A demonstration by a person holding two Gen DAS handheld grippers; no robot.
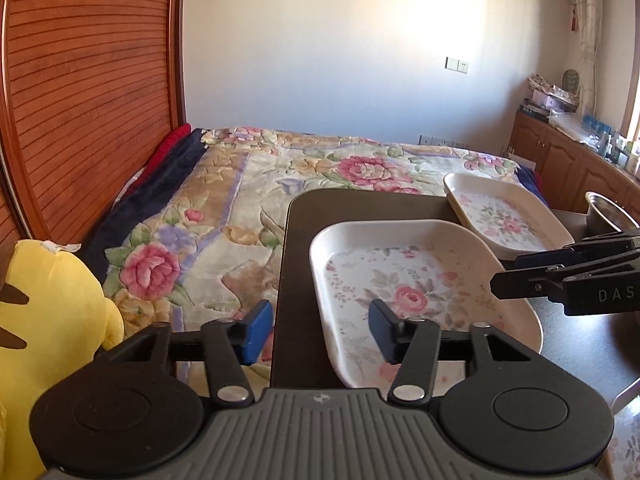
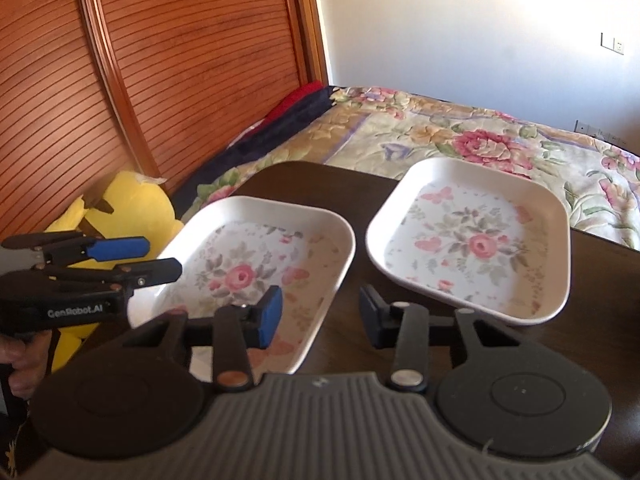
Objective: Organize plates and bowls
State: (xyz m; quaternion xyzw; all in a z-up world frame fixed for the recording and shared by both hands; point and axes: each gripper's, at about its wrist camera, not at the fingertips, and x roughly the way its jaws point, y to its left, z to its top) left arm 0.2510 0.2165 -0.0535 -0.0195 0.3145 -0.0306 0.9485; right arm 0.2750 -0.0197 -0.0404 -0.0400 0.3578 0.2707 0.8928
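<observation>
Right wrist | right tongs (image 2: 320, 316) spread, empty | near plate (image 2: 256, 276) below-left | far plate (image 2: 472, 240) ahead-right

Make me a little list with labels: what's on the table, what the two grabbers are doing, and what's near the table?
table: dark brown, beside a bed
plates: two flowered square plates, lying flat and apart; near plate, far plate
bowl: shiny metal bowl at the table's right, mostly out of view
left gripper: open, holding nothing, one finger above the near plate
right gripper: open, holding nothing, between the two plates
bed: flowered blanket
toy: yellow plush toy left of the table
</observation>
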